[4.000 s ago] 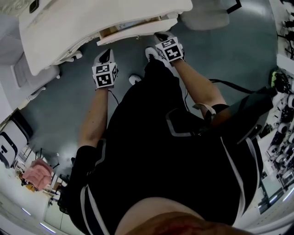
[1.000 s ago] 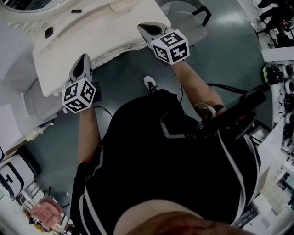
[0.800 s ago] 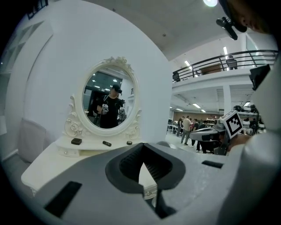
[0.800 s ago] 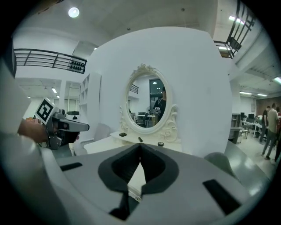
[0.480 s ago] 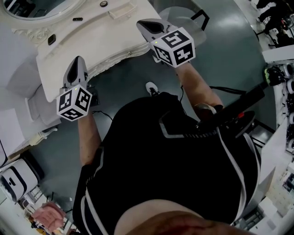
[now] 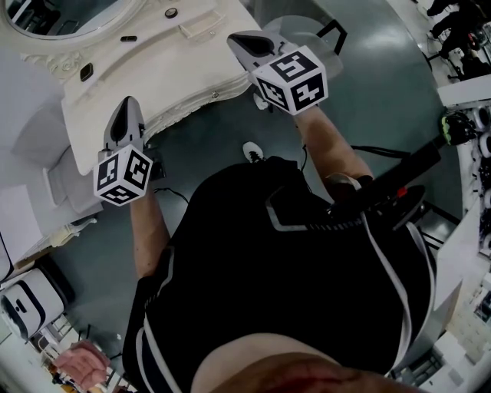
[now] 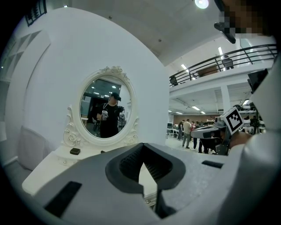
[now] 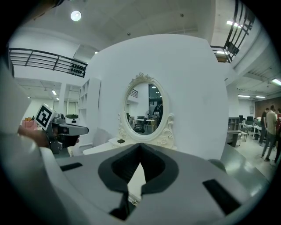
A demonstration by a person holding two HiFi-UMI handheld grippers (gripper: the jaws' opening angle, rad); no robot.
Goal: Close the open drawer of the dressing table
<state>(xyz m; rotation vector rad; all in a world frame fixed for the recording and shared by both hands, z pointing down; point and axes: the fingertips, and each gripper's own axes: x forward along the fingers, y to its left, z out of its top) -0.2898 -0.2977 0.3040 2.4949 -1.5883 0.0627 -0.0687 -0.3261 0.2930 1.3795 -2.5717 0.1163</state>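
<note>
The white dressing table [image 6: 165,65] fills the top of the head view, with its oval mirror [image 6: 54,15] at the top left. Its scalloped front edge [image 6: 196,100] runs unbroken; no drawer sticks out from it. My left gripper [image 6: 126,106] hangs over the table's front left corner, shut and empty. My right gripper [image 6: 245,40] hangs over the front right corner, also shut on nothing. In the left gripper view the jaws [image 7: 141,147] meet below the mirror [image 7: 107,107]. The right gripper view shows the same, jaws [image 8: 140,147] closed before the mirror [image 8: 147,107].
A small dark object [image 6: 86,71] and a beige box [image 6: 201,23] lie on the tabletop. A pale round seat [image 6: 303,27] stands right of the table, a white stool [image 6: 65,180] to its left. My shoe [image 6: 253,150] is on the grey floor. Cluttered shelves [image 6: 468,130] line the right.
Four seconds ago the drawer stood open with both grippers at its front. Now it no longer sticks out, and both grippers are raised over the tabletop, barely moving in the last half second.
</note>
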